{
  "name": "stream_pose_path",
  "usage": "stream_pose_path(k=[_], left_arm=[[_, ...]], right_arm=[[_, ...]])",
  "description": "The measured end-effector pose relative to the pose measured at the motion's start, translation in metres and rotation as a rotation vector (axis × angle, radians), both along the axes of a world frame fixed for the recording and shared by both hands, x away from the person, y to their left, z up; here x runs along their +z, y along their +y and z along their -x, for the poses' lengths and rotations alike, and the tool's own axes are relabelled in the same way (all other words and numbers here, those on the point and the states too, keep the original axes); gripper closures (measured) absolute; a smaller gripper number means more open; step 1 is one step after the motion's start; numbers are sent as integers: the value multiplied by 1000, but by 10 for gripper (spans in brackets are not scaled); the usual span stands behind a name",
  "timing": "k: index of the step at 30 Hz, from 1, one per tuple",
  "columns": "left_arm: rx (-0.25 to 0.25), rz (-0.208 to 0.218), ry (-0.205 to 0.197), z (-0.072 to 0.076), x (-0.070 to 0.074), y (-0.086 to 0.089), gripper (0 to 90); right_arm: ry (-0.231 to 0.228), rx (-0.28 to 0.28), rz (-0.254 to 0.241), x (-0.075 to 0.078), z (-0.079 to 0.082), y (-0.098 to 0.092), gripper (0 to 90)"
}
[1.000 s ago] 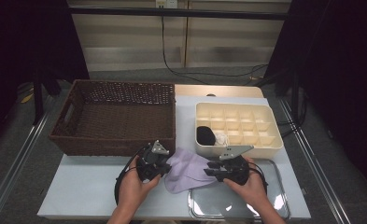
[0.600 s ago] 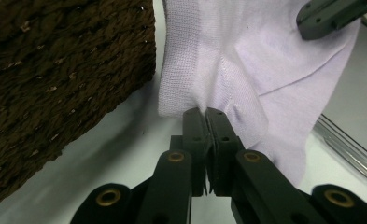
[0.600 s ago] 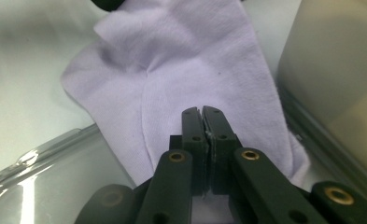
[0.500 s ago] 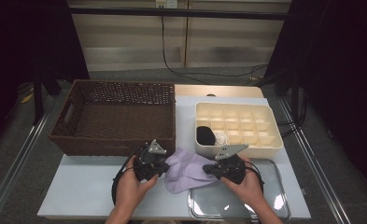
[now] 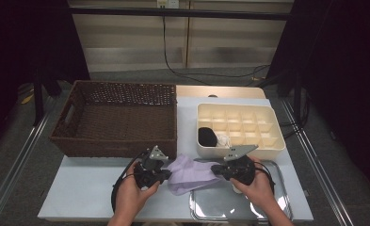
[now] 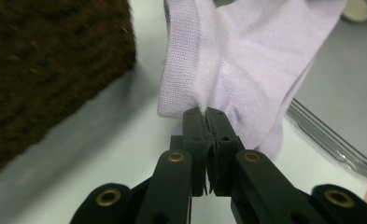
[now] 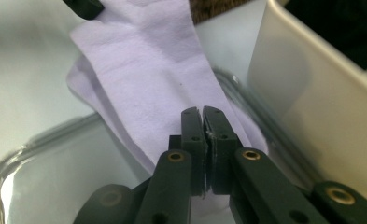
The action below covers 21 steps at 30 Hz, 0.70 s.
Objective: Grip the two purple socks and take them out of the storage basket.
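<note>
Lilac sock [image 5: 190,173] stretched between both grippers at the table's 6 o'clock edge — partly over the metal tray [image 5: 206,211]. Left gripper [image 5: 166,173] clamped on its cuff end; right gripper [image 5: 214,170], jaws just closed, pinches the other end. Wicker basket [image 5: 74,141] at 10 o'clock.

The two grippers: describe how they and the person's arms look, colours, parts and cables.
Both the left gripper and the right gripper have black bodies, each topped by a grey three-cornered plate. In the gripper views the black jaws end in flat pads, with brass-coloured rivets at the linkage joints. A black cable loops from the left gripper, another trails from the right. The forearms are bare, with no sleeves or gloves.
</note>
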<state>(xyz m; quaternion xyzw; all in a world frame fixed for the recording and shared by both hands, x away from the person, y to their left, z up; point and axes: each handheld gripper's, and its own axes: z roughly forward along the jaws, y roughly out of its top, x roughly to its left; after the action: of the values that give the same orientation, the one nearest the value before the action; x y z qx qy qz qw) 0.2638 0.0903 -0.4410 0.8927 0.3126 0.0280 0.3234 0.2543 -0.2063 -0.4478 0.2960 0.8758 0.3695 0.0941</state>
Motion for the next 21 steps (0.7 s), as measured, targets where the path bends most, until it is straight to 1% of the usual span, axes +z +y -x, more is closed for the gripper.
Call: stream_pose_path(k=[1, 2, 5, 7, 10, 11, 12, 14, 15, 17, 18, 19, 20, 21], left_arm=[[-9, -4, 11, 1, -3, -1, 877], [-5, -8, 12, 3, -4, -2, 877], [-24, -21, 38, 5, -12, -5, 876], [-31, -28, 51, 6, -15, -6, 876], [-45, -34, 49, 6, -17, -7, 873], [-42, -31, 51, 6, -17, -7, 870], [-38, -29, 59, 6, -17, -7, 866], [-39, -31, 57, 6, -16, -6, 844], [-31, -28, 54, 6, -15, -5, 819], [-5, -15, 30, 4, -11, -4, 753], [0, -7, 28, 2, -7, -3, 757], [11, 11, 16, 1, -5, -2, 757], [23, 16, -6, 0, -1, -1, 754], [32, 10, -20, -3, 0, 0, 733]], right_arm=[[6, -3, 1, -3, 0, 0, 866], [13, -9, -10, -7, 0, -1, 863], [26, -14, 19, -15, 0, -1, 856], [32, -15, 15, -19, 0, 0, 841], [36, -16, 10, -19, -1, 1, 815], [33, -18, 16, -19, -1, 0, 802], [29, -19, 6, -18, -1, 0, 802], [22, -28, 9, -14, 0, -1, 789], [18, -29, 9, -12, -1, -2, 788], [10, -42, 1, -11, -2, -4, 772], [12, -49, 5, -11, -3, -5, 772], [19, -52, 4, -11, -4, -6, 772], [17, -50, 1, -12, -4, -6, 771], [16, -60, 11, -13, -4, -6, 771]])
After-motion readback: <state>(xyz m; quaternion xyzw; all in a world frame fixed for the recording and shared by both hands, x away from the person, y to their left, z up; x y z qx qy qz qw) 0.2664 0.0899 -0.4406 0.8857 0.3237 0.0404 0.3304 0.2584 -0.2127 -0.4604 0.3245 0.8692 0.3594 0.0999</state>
